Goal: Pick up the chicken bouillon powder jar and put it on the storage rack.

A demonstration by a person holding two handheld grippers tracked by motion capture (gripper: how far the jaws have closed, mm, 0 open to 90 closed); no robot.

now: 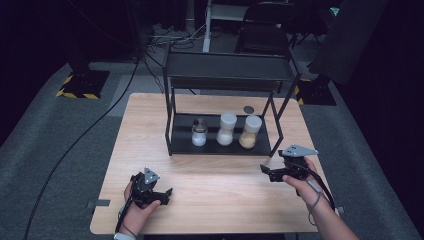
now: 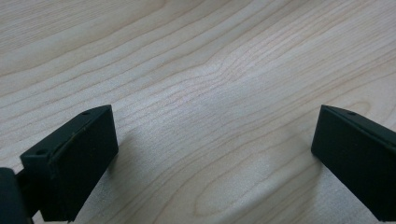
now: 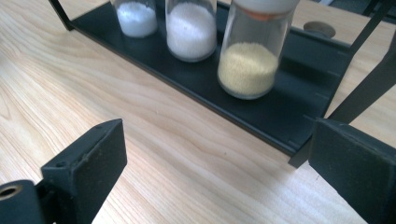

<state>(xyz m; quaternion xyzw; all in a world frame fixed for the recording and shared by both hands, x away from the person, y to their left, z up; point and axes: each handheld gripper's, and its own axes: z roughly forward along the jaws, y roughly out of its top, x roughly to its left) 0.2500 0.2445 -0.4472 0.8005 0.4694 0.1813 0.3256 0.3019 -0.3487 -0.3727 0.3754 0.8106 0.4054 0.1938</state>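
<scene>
On the pale wooden table, a black two-tier metal rack is standing toward twelve o'clock. Its lower shelf is carrying three jars in a row: a small clear glass shaker with a metal cap holding white grains, a taller clear jar with a white lid holding white powder, and a clear jar with a white lid holding yellowish grains.

The right gripper is hovering at about four o'clock on the table, just off the rack's near right leg, its jaws standing wide apart with nothing between them. In the right gripper view, the jar of yellowish grains is sitting nearest, at one o'clock from the jaws, with the white-powder jar at twelve and the small shaker at eleven.

The left gripper is resting low at about seven o'clock, well apart from the rack. Its jaws are also spread wide, framing bare wood grain in the left gripper view.

A small dark round disc is lying on the table behind the rack.
</scene>
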